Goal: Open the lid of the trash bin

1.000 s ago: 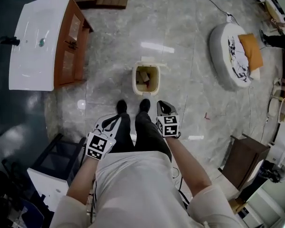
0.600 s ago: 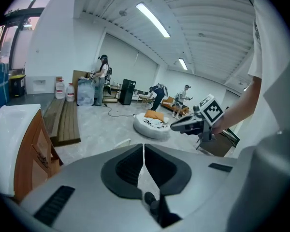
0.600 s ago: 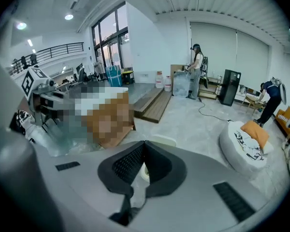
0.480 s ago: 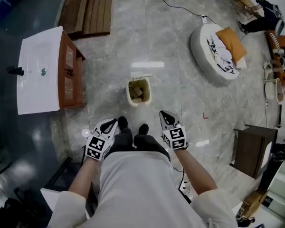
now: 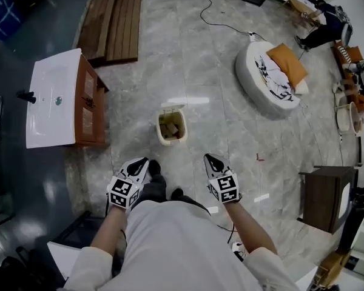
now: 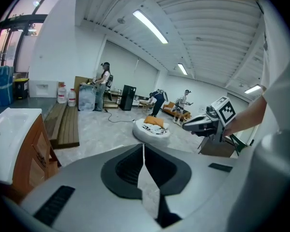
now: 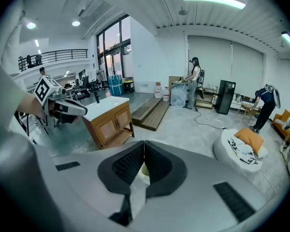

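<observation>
The cream trash bin stands on the pale marble floor with its lid already tipped up at the bin's far edge, and brownish scraps show inside it. On the bin's near side, apart from it, the left gripper hangs to the bin's lower left and the right gripper to its lower right. Both point toward the bin. Each gripper's jaws are pressed together at the tips with nothing caught between them. The person's black shoes are planted between the grippers, just short of the bin. Left of the bin sits a wooden vanity cabinet with a white sink top. Wooden planks lie beyond the bin to the left. To the bin's right and farther off rests a round white cushion bed with an orange pillow.
</observation>
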Motion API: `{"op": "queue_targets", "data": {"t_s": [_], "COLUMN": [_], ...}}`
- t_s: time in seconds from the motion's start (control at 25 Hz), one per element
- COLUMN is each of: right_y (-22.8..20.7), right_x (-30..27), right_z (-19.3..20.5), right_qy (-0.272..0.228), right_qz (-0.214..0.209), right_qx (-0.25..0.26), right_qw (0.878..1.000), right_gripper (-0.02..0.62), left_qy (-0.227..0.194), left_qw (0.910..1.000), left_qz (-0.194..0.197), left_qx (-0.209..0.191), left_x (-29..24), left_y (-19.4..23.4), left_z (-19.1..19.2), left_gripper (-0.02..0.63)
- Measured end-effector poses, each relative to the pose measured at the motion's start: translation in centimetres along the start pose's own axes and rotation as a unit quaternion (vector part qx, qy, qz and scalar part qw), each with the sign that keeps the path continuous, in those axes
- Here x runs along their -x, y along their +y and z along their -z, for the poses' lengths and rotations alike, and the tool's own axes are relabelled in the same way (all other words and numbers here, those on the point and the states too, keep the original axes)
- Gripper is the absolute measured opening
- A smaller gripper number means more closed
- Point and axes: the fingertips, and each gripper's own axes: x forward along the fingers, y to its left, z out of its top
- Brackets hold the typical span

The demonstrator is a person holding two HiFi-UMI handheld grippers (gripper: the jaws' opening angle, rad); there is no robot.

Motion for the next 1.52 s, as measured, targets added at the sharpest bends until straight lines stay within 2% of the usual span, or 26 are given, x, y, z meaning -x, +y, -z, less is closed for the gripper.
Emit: {"op": "queue_targets", "data": {"t_s": [0.24, 0.48, 0.76, 1.04, 1.2, 1.52], "right_y": [0.1, 0.3, 1.1, 3.0, 4.0, 6.7], "right_x": [5.1, 9.6, 13.8, 15.0, 15.5, 17.1], "right_z": [2.0, 3.4, 5.3, 6.0, 5.5, 3.5], "right_qy": [-0.019, -0.045, -0.047, -0.05, -0.06, -0.098], "right_qz": [-0.013, -0.013, -0.035, -0.039, -0.027, -0.005], "right_qx": [-0.009, -0.003, -0.005, -0.009, -0.01, -0.009], "right_qw": [1.0, 0.999, 0.998, 0.998, 0.998, 0.995], "right_gripper": [0.029, 0.029, 0.029, 0.029, 0.03, 0.029], "left_qy": [-0.026, -0.047, -0.06, -0.067, -0.08, -0.091], "left_qw": [0.9989, 0.9981, 0.9973, 0.9962, 0.9951, 0.9947], "left_qz": [-0.017, -0.025, -0.037, -0.053, -0.055, -0.042], "left_qx": [0.036, 0.031, 0.02, 0.02, 0.017, -0.022], "left_x": [2.4, 5.0, 8.4, 11.4, 13.0, 15.8], "left_y": [-3.6, -7.9, -13.2, -13.8, -13.4, -13.2], "left_z": [0.3, 1.8, 2.7, 3.8, 3.5, 2.4], "left_gripper": [0.023, 0.023, 0.023, 0.023, 0.023, 0.023]}}
